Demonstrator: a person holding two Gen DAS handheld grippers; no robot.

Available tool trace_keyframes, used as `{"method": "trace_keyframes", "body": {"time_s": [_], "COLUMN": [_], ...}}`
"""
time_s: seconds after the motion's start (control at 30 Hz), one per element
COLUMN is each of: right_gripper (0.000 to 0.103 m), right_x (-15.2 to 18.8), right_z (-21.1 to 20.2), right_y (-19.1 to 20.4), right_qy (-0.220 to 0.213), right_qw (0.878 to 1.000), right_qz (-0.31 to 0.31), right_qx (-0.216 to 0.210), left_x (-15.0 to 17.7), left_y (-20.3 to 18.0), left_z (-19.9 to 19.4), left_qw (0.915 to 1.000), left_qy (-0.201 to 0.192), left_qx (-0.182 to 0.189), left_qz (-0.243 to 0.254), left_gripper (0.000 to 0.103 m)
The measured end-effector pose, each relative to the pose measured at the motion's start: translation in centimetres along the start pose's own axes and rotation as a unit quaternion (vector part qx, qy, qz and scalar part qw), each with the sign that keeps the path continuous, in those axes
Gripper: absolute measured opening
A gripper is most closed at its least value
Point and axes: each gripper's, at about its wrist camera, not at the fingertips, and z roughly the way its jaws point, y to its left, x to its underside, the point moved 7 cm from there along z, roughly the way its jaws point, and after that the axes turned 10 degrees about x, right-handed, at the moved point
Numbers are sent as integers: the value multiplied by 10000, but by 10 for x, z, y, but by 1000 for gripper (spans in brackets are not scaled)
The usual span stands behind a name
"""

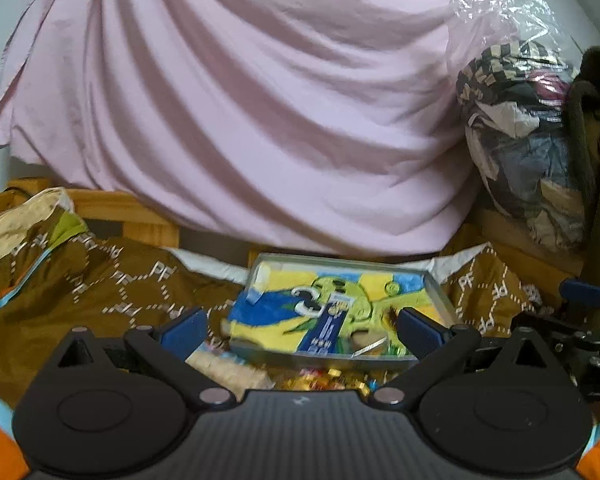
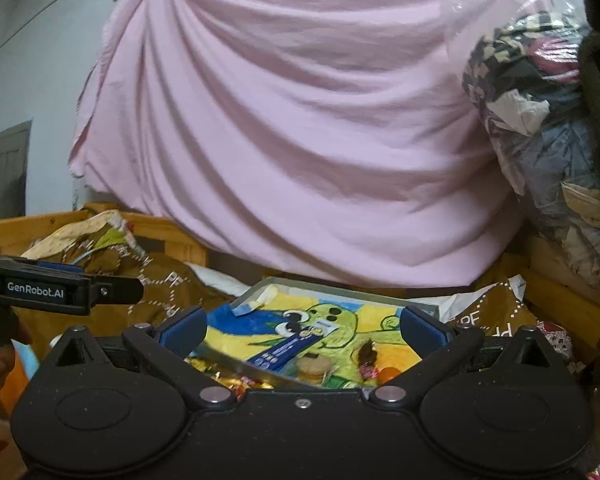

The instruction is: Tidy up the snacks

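Where pink sheet (image 1: pixel 236 112) hangs, tray (image 1: pixel 436 285) sits below.

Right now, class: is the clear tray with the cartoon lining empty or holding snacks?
Holding snacks: the clear tray contains a blue wrapper and a round biscuit.

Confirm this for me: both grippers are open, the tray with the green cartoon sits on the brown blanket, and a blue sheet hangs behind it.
Not quite. The sheet hanging behind is pink, not blue; both wrist views show it. The rest holds: the left gripper and right gripper are both open, and the tray with the green cartoon sits on the brown blanket.
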Motion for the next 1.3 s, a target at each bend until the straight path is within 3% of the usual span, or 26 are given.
{"method": "trace_keyframes", "body": {"time_s": [0.27, 0.77, 1.3], "right_gripper": [102, 102, 102], "right_x": [26, 80, 96], "right_z": [-16, -4, 8], "right_y": [25, 27, 35], "right_qy": [298, 1356, 1663], "right_qw": [9992, 9906, 9856], "right_qz": [-217, -194, -306], "right_qx": [-118, 38, 73], "left_x": [35, 86, 101], "left_y": [6, 19, 29], "left_z": [-23, -17, -9], "left_qw": [9990, 9923, 9898], "left_qy": [426, 1207, 1386], "left_qx": [-128, -265, -256], "left_qz": [8, -127, -223], "left_gripper": [103, 103, 103]}}
